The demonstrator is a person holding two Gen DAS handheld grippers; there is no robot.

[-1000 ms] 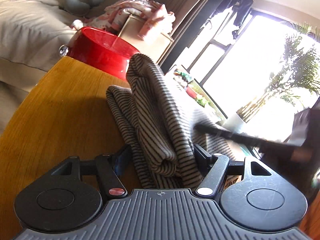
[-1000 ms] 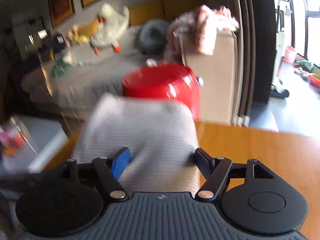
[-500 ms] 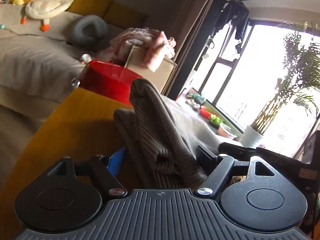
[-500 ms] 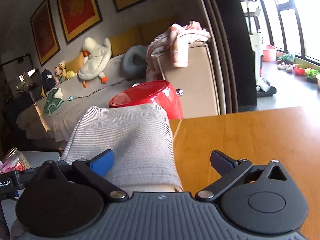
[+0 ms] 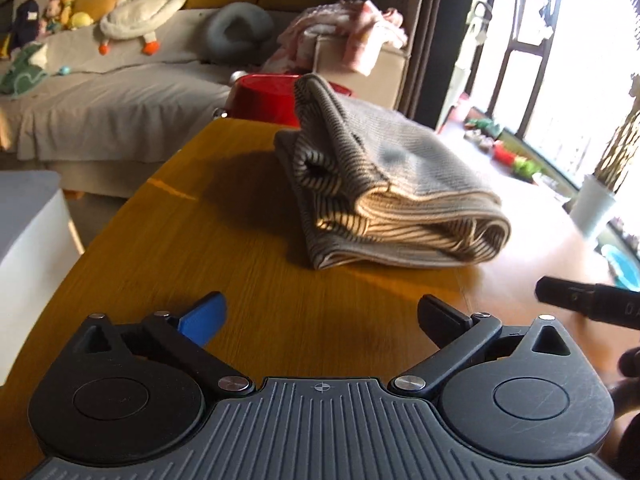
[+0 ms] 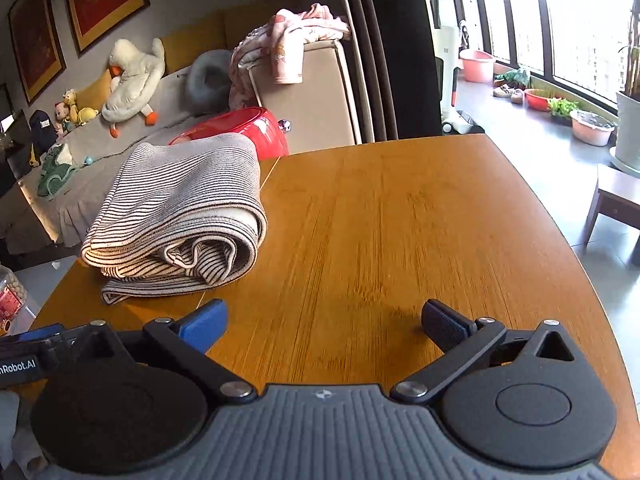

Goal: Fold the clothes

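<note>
A grey-and-cream striped garment (image 5: 384, 192) lies folded in a thick bundle on the wooden table (image 5: 200, 248). In the right wrist view it (image 6: 180, 208) rests near the table's (image 6: 400, 220) far left corner. My left gripper (image 5: 320, 316) is open and empty, held back from the bundle above bare wood. My right gripper (image 6: 322, 322) is open and empty too, to the right of the bundle. Part of the right gripper (image 5: 588, 304) shows at the left view's right edge.
A red tub (image 6: 240, 128) stands just beyond the table's far edge, behind the garment. A beige box draped with pink clothes (image 6: 300, 64) and a sofa with toys (image 6: 132, 76) lie further back. A snack jar (image 6: 10, 300) sits left of the table.
Both grippers have let go of the striped garment, opened and pulled back. The garment now lies folded on the table on its own.
</note>
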